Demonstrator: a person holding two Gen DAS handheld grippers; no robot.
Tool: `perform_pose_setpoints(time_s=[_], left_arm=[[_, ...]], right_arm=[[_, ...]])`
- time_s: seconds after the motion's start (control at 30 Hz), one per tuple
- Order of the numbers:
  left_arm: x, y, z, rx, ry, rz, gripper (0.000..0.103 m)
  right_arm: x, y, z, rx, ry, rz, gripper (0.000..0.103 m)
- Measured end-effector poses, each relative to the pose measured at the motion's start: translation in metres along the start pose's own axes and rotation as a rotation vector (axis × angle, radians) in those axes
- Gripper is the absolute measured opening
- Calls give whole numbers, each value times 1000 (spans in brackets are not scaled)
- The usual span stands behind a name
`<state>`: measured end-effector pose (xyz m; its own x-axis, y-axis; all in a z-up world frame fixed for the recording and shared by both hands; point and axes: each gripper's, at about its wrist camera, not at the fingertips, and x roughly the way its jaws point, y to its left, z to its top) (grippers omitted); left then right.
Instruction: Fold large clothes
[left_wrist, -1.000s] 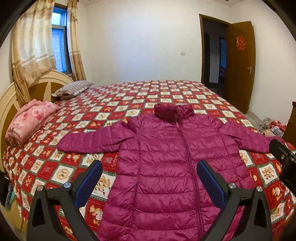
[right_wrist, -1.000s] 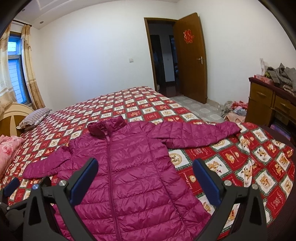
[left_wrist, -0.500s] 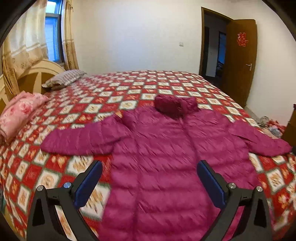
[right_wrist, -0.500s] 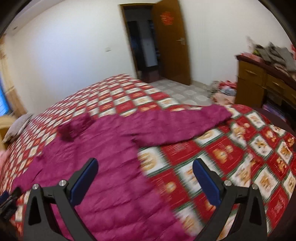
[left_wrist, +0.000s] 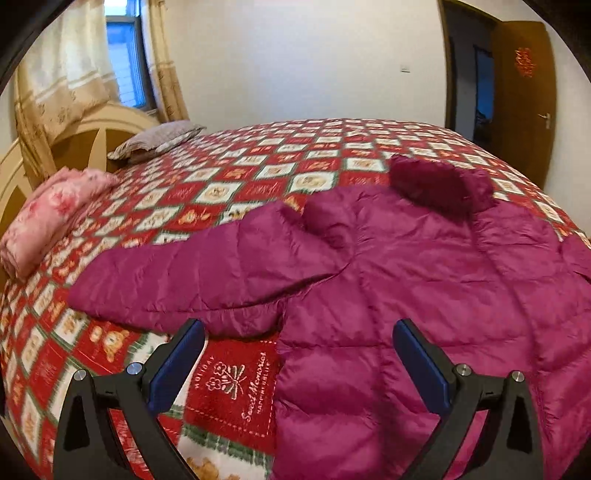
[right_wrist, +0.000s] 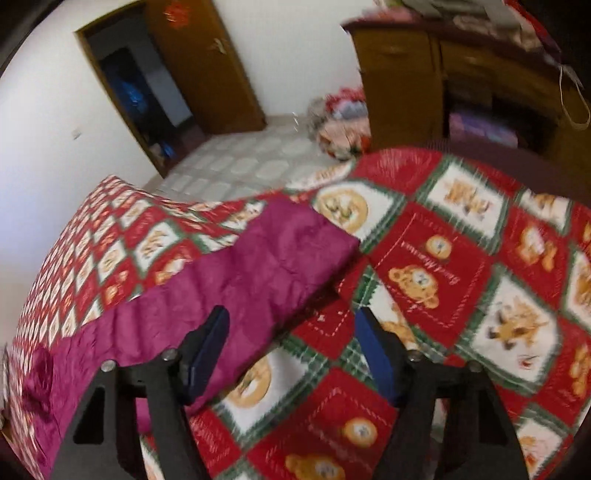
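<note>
A magenta quilted jacket (left_wrist: 424, 280) lies spread flat on the bed, collar at the far side. Its left sleeve (left_wrist: 192, 280) stretches out just beyond my left gripper (left_wrist: 299, 336), which is open and hovers over the armpit and side seam without touching. In the right wrist view the other sleeve (right_wrist: 258, 273) runs diagonally, its cuff (right_wrist: 325, 240) at the upper right. My right gripper (right_wrist: 291, 328) hangs over the sleeve's lower edge; its jaws are closing, with only the edge of the sleeve and bedspread between them, and the pads press on nothing.
A red patchwork bedspread (left_wrist: 236, 373) covers the bed. A folded pink quilt (left_wrist: 55, 214) and a pillow (left_wrist: 159, 140) lie by the headboard. A wooden dresser (right_wrist: 461, 81), a clothes heap (right_wrist: 343, 122) on the floor and an open door (right_wrist: 199, 62) are beyond the bed's edge.
Both grippers came down closer to the bed. The left one shifted toward the left sleeve; the right one swung right, rolled, and narrowed its jaws over the right sleeve.
</note>
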<state>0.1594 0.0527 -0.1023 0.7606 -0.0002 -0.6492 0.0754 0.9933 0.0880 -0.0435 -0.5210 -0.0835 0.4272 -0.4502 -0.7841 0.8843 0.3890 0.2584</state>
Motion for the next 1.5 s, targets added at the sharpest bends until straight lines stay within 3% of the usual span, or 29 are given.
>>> perform_pose_setpoints(time_s=[0.17,0.27,0.33,0.43,0.57,0.73,0.93,1.17,1.27,1.33,1.4,1.47,1.5], left_arm=[[31,0,-21,-1,70,6,102],[35,3,-21,-27,85,-20,102],[37,6,-22,-43,88,-32,102],[40,11,-24,-75,98,-55,102],[42,20,-27,-143,112,-97,102],[37,26,-30,-189,91,-85,102],[38,30,-31,-202,88,-101,102],[39,32,-32,-210,84,-114,102],[40,33,-33,-212,84,-122,102],[40,33,-33,-214,82,-126,102],[40,34,-33,-215,81,-128,102],[41,34,-33,-218,79,-131,102],[41,35,-33,-219,79,-133,102]], right_arm=[[19,-9,3,45,-16,-57,65],[23,-12,4,30,-57,-92,48],[23,-10,4,-7,-73,-113,16],[19,1,5,-98,-99,-145,11],[-13,20,7,-180,-188,-116,10],[-73,72,-3,-337,-285,14,9],[-132,173,-62,-574,-332,236,9],[-147,286,-175,-778,-193,539,9],[-136,311,-212,-813,-123,596,9],[-126,314,-224,-790,-96,587,9],[-119,308,-218,-765,-94,545,17],[-109,292,-202,-718,-92,502,56],[-104,276,-187,-675,-97,468,91]])
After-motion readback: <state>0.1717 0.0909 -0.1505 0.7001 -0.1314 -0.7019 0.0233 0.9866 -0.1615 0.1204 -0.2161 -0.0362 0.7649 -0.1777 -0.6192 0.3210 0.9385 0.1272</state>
